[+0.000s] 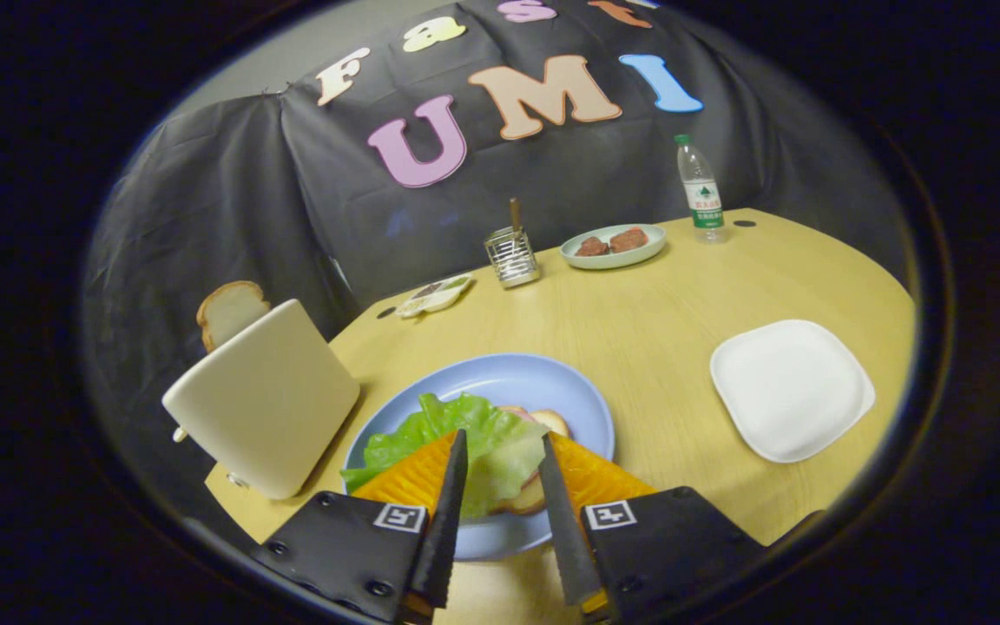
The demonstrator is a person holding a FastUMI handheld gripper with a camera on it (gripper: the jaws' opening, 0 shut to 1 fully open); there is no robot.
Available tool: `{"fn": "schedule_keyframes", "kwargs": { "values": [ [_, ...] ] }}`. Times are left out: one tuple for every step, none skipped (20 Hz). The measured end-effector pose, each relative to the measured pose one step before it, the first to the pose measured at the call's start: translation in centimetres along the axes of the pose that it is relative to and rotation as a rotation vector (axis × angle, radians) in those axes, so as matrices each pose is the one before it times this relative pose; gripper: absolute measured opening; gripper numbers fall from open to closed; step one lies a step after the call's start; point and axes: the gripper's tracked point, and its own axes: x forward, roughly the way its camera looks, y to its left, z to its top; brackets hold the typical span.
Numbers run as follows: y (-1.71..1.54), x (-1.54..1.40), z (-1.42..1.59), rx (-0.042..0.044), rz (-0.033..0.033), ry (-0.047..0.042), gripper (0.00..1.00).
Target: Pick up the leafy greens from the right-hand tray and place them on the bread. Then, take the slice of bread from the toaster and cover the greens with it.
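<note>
Carrying everything, the worktop point(639, 347) has the toaster point(266, 399) beside the blue plate point(569, 391), bread slice point(229, 311) standing ready in its slot. Leafy greens point(457, 434) already drape the bread point(548, 423) there; the gripper point(500, 447) hovers above, fingers parted, gripping nothing.

You are working over a light wooden desk point(639, 330). A cream toaster point(266, 399) stands at its left edge, just beside a blue plate point(552, 391) near the front edge. A white square tray point(791, 388) lies toward the right edge, well apart from the blue plate. Along the far edge you find a small white dish point(435, 295), a metal utensil holder point(511, 256), a pale green plate point(613, 246) and a clear water bottle point(700, 191), upright.

The gripper point(500, 451) hangs with its fingers parted above the blue plate.
</note>
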Motion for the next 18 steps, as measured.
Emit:
{"fn": "schedule_keyframes", "kwargs": {
  "values": [
    [-0.180, -0.255, 0.337, -0.01011, -0.00787, -0.01008, 0.53],
    [-0.127, -0.098, 0.464, -0.00897, -0.00840, -0.01666, 0.59],
    [-0.241, -0.168, 0.583, -0.00596, -0.01050, -0.02174, 0.64],
    [-0.390, -0.094, 0.541, -0.00274, -0.00991, -0.01259, 0.69],
    [0.023, -0.311, 0.247, -0.00009, -0.00079, -0.00958, 0.74],
    [0.058, -0.219, 0.452, 0.00425, 0.00438, -0.00638, 0.79],
    [-0.056, -0.270, 0.469, 0.00515, 0.00358, -0.00857, 0.85],
    [-0.053, -0.350, 0.646, -0.00047, 0.00138, -0.01414, 0.90],
    [-0.155, -0.390, 0.682, -0.00485, 0.00023, -0.01328, 0.95],
    [-0.079, -0.394, 0.668, -0.00389, 0.00280, -0.00867, 1.00],
    [0.180, -0.524, 0.628, -0.00026, 0.00814, -0.00823, 1.00],
    [0.164, -0.544, 0.937, 0.00103, 0.00450, -0.01237, 1.00],
    [0.025, -0.445, 1.152, -0.00440, -0.00360, -0.02113, 1.00],
    [0.244, -0.419, 1.140, -0.01196, -0.00098, -0.01657, 1.00],
    [0.705, -0.473, 0.940, -0.01399, 0.00719, -0.01285, 1.00],
    [0.801, -0.472, 1.184, -0.01281, 0.01229, -0.01564, 1.00],
    [0.882, -0.346, 1.131, -0.01246, 0.01113, -0.01395, 1.00],
    [0.904, -0.322, 1.047, -0.01752, 0.01005, -0.00794, 1.00]
  ]
}}
